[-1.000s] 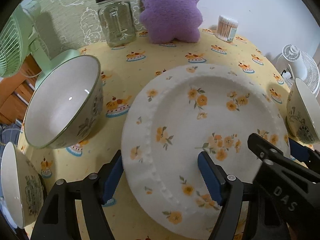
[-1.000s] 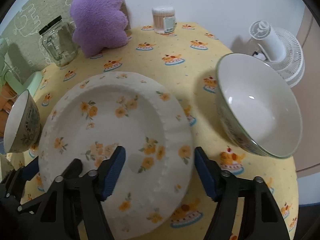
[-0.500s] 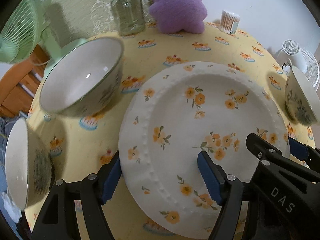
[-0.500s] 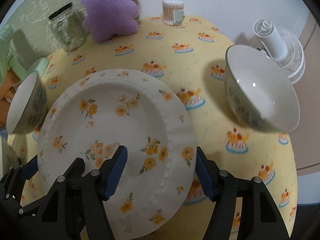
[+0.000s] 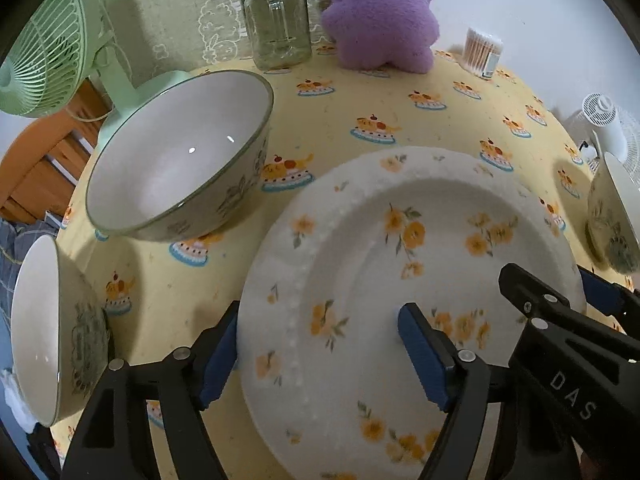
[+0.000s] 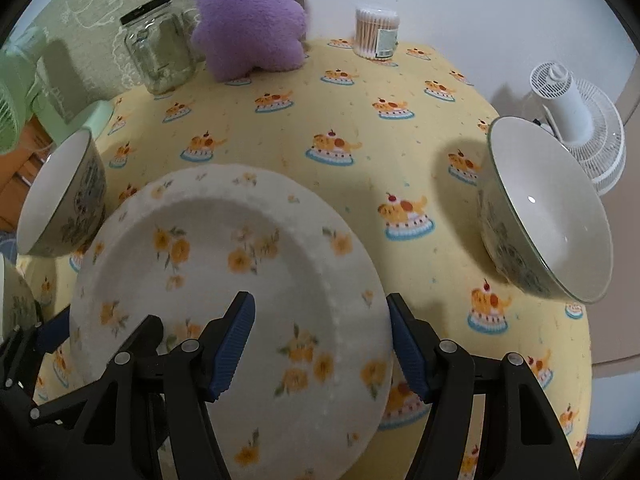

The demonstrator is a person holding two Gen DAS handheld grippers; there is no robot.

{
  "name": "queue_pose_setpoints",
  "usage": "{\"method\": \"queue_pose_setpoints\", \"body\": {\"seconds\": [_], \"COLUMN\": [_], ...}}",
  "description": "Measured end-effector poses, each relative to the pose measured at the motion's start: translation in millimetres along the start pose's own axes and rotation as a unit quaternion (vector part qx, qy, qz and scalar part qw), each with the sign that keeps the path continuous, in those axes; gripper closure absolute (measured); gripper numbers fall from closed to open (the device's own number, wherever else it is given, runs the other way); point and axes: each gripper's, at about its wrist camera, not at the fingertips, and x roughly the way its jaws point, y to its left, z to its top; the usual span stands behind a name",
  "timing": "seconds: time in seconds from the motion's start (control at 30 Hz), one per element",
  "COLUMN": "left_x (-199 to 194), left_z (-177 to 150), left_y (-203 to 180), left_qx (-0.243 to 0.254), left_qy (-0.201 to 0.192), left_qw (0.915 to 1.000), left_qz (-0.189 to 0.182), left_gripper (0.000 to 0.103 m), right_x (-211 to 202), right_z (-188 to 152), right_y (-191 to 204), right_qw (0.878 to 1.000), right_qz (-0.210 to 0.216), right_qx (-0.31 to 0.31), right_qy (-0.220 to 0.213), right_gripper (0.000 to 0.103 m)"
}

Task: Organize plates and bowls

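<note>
A white plate with orange flowers (image 5: 400,280) is held off the yellow tablecloth by both grippers. My left gripper (image 5: 320,344) is shut on its left rim, one pad under the rim and one on the plate's face. My right gripper (image 6: 320,344) is shut on its right rim (image 6: 360,300) in the same way. A patterned bowl (image 5: 180,156) stands left of the plate, another bowl (image 5: 48,328) at the near left edge, and a third bowl (image 6: 540,208) to the right.
At the back stand a glass jar (image 5: 278,20), a purple plush (image 5: 380,12) and a tub of cotton swabs (image 6: 376,32). A green fan (image 5: 52,40) is at the far left and a white fan (image 6: 576,120) at the right edge.
The plate has come up and nearer to me in both grippers. The table and the bowls look lower and farther off than a second ago.
</note>
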Motion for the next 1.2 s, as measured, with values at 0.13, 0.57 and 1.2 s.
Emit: {"method": "queue_pose_setpoints", "body": {"seconds": [0.13,0.57,1.2], "left_x": [-4.7,-44.3,-141.6], "left_z": [-1.0,-16.1,-64.3], "left_y": [5.7,18.4,22.7], "left_qx": [0.0,-0.003,0.033], "left_qy": [-0.001,-0.006,-0.055], "left_qw": [1.0,1.0,0.9972], "left_qz": [0.003,-0.003,-0.039], "left_gripper": [0.023,0.024,0.024], "right_x": [6.1,-13.8,-126.1], "right_z": [5.9,2.9,-55.6], "right_y": [2.8,3.7,-3.6], "right_qw": [1.0,1.0,0.997], "right_qz": [-0.011,-0.013,-0.044], "right_qx": [-0.002,-0.003,0.034], "right_qy": [0.006,0.006,-0.044], "right_gripper": [0.033,0.033,0.033]}}
